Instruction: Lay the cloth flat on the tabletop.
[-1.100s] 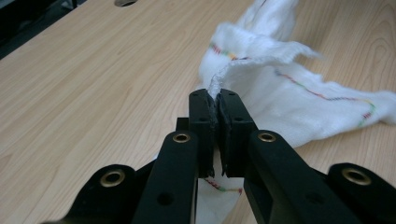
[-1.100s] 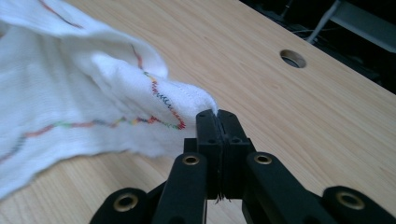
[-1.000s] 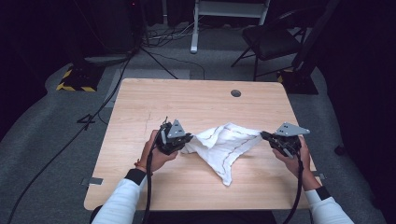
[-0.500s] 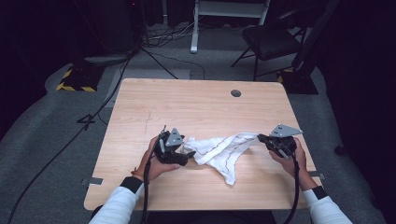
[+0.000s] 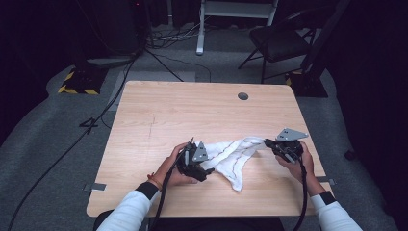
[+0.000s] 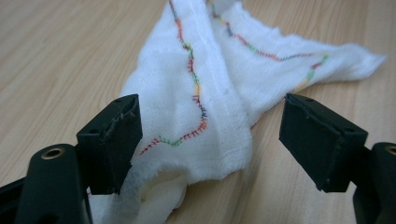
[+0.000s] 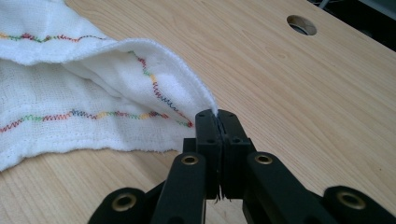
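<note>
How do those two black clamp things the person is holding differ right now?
The left tool stands with its jaws wide apart, the white cloth with multicoloured stitching lying loose between them. The right tool has its jaws pressed together, pinching a corner of that cloth. In the high view the left tool sits nearer the person than the right tool. Both are black, hand-held and over the wooden table.

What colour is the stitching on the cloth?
Multicoloured zigzag stitching on the white cloth: red, green, yellow, blue. Clearest in the left gripper view.

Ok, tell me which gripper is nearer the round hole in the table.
Right. The right gripper sits below the hole, clamped on the cloth; the left gripper is farther off, at the cloth's other end.
</note>
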